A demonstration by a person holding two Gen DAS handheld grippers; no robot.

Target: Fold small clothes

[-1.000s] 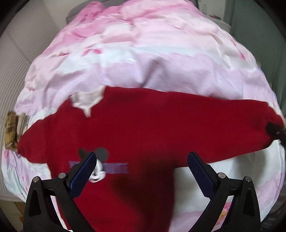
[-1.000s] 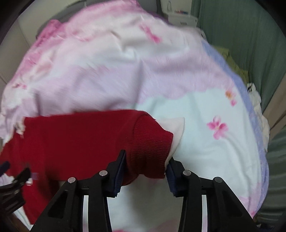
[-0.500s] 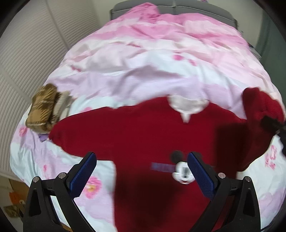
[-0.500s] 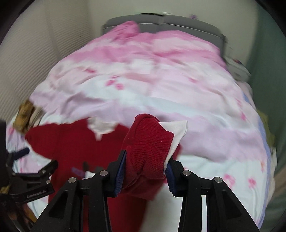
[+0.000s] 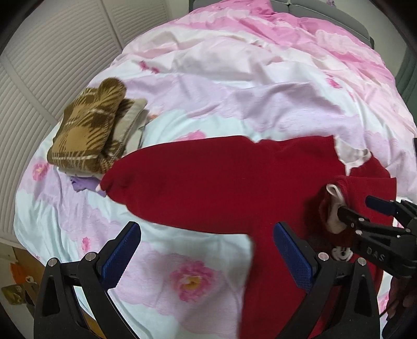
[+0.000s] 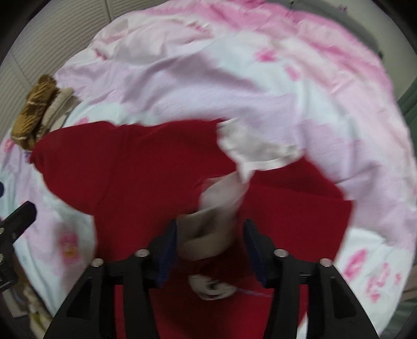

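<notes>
A red sweater (image 5: 213, 187) with a white collar (image 5: 351, 156) lies flat on the pink flowered duvet (image 5: 234, 86). Its left sleeve stretches out toward the left. The right sleeve is folded in over the chest, and its cuff (image 6: 213, 208), showing pale lining, sits between the jaws of my right gripper (image 6: 211, 226). Those jaws are opening, and the pads stand just off the cuff. A cartoon mouse print (image 6: 213, 285) shows below it. My left gripper (image 5: 206, 232) hangs open above the lower edge of the left sleeve, with nothing between its fingers.
A folded stack topped by a brown plaid garment (image 5: 88, 125) lies at the bed's left edge, just past the left sleeve's end. White louvred doors (image 5: 39, 65) stand behind it. A grey headboard (image 5: 325, 13) closes the far end.
Both grippers have swept left across the bed. The right one carried the sleeve cuff over the sweater's chest, and its jaws have widened around the cuff. The left stayed open.
</notes>
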